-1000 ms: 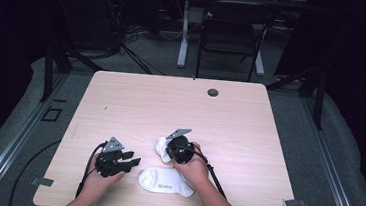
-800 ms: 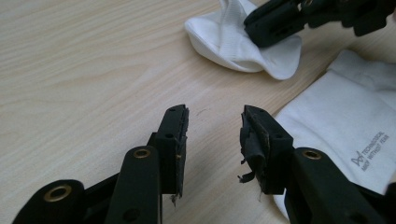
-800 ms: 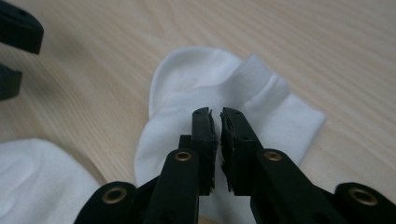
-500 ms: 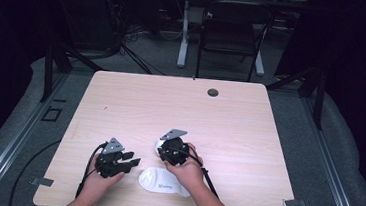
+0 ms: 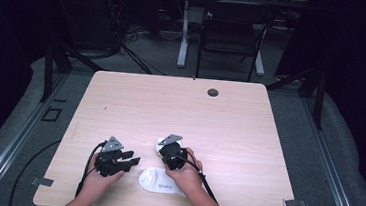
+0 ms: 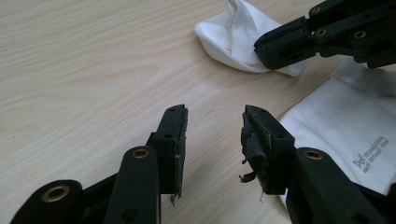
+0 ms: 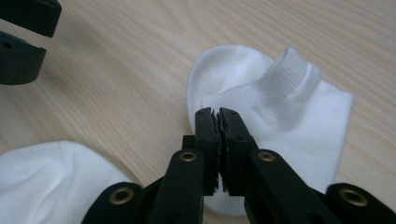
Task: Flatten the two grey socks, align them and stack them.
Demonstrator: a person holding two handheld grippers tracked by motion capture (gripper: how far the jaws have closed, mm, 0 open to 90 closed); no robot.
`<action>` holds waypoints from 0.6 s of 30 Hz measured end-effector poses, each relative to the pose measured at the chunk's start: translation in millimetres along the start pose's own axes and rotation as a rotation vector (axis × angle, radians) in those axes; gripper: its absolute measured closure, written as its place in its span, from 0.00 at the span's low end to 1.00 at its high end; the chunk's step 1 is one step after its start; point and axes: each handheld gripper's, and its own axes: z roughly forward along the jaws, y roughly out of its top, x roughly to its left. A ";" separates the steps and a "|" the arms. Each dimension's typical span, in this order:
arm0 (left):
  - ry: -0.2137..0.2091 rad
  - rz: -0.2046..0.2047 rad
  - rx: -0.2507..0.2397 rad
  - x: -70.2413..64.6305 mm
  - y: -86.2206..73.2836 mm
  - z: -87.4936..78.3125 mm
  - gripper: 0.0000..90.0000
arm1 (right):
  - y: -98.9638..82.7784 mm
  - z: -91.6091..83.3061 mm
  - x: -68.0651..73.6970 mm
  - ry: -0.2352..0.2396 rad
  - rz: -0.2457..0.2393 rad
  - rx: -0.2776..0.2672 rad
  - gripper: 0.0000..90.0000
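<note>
High view, left to right: left tongs (image 5: 133, 160) rest on the pale wooden tabletop (image 5: 248, 134), jaws part open and empty. A flat white printed ankle sock (image 5: 156, 181) lies between the hands. Right tongs (image 7: 218, 116) have just closed, pinching a rumpled white ribbed-cuff sock (image 7: 299, 107). Judged step: securing this sock; next, lifting it onto its mate.
</note>
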 end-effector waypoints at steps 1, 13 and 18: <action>0.002 0.002 0.001 -0.7 1.3 -0.1 0.66 | -0.5 -0.6 -0.7 0.007 0.013 -0.008 0.98; 0.009 0.016 -0.001 -5.8 28.9 21.5 0.82 | -1.5 -19.1 -4.3 0.063 0.095 -0.084 0.98; 0.004 0.037 0.010 -13.2 38.5 35.2 0.92 | -0.8 -26.6 -6.1 0.082 0.121 -0.109 0.98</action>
